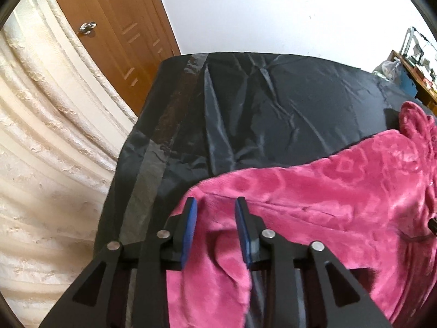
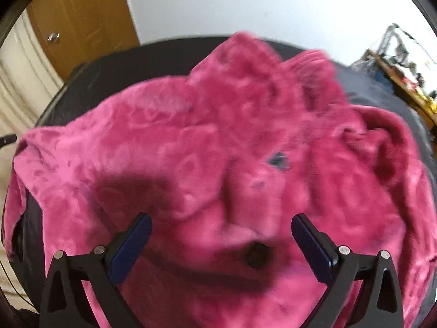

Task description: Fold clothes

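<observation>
- Right up close in the left wrist view, your left gripper (image 1: pixel 215 205) has its blue pads (image 1: pixel 190 229) spread a bit, with a fold of the pink fleece garment (image 1: pixel 314 199) bunched up in the gap between them. They're not pinching it though, the jaws stand apart with fabric just sitting between and below.
- Your right gripper (image 2: pixel 221 227) is spread a lot wider. Its fingers (image 2: pixel 131 246) sit on either side of a raised hump of the same fleece garment (image 2: pixel 218 136), and nothing's clamped there either.
- Just in front of the right gripper there's a dark round thing (image 2: pixel 256 255) on the fleece, could be a button, but it's too blurry to say for sure. A little farther up there's a small dark bluish mark (image 2: pixel 278 160) on the fabric.
- That garment is lying rumpled on the black sheet (image 1: pixel 259 104) that covers the table. In the left view it takes up the near right part of the surface; in the right view it fills most of the middle, with a ribbed cuff-like bit (image 2: pixel 308 63) sticking up at the far end.
- Along the left side of the sheet there's a strip of clear tape (image 1: pixel 166 125) running front to back.
- Left of the table you've got a cream textured curtain (image 1: pixel 49 142).
- Beyond that, a brown wooden door (image 1: pixel 123 22) with a metal knob (image 1: pixel 88 28), then a plain white wall (image 1: pixel 273 11).
- Way off to the far right there's a cluttered wooden shelf (image 1: pixel 409 65), too small to make out what's on it.
</observation>
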Demonstrator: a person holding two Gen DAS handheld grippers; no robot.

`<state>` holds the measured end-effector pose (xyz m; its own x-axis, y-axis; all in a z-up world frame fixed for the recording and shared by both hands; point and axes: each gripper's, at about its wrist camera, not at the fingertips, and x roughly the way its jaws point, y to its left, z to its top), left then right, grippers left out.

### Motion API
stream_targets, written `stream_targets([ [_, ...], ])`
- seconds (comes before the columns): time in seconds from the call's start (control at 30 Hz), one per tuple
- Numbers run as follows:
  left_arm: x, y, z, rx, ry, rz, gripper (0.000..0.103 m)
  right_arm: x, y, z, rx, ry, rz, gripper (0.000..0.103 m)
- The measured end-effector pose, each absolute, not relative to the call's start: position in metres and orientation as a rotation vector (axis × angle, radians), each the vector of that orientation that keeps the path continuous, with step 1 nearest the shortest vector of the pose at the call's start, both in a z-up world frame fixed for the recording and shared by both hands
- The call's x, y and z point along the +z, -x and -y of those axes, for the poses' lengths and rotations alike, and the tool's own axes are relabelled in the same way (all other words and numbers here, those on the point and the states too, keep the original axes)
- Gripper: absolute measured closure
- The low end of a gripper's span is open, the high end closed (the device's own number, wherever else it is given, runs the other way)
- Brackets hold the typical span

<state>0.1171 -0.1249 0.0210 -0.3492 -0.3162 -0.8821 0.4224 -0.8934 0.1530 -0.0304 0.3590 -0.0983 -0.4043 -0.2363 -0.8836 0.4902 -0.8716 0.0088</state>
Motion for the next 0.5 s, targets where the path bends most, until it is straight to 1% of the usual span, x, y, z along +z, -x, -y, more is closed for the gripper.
stream_targets([
  [0.2, 0.031, -0.125, 0.078, -2.289, -1.429, -0.158, 0.069, -0.076, 0.019, -0.452, -2.414, -1.466, -0.249, 0.0],
  [0.37, 0.034, -0.129, 0.014, -2.34, -1.447, -0.159, 0.067, -0.099, 0.007, -0.509, -2.39, -1.557, -0.234, 0.0],
  [0.43, 0.029, -0.13, -0.019, -2.372, -1.48, -0.143, 0.064, -0.108, 0.009, -0.52, -2.361, -1.573, -0.267, 0.0],
  [0.5, 0.023, -0.131, -0.051, -2.408, -1.514, -0.122, 0.061, -0.119, 0.006, -0.524, -2.332, -1.575, -0.338, 0.0],
])
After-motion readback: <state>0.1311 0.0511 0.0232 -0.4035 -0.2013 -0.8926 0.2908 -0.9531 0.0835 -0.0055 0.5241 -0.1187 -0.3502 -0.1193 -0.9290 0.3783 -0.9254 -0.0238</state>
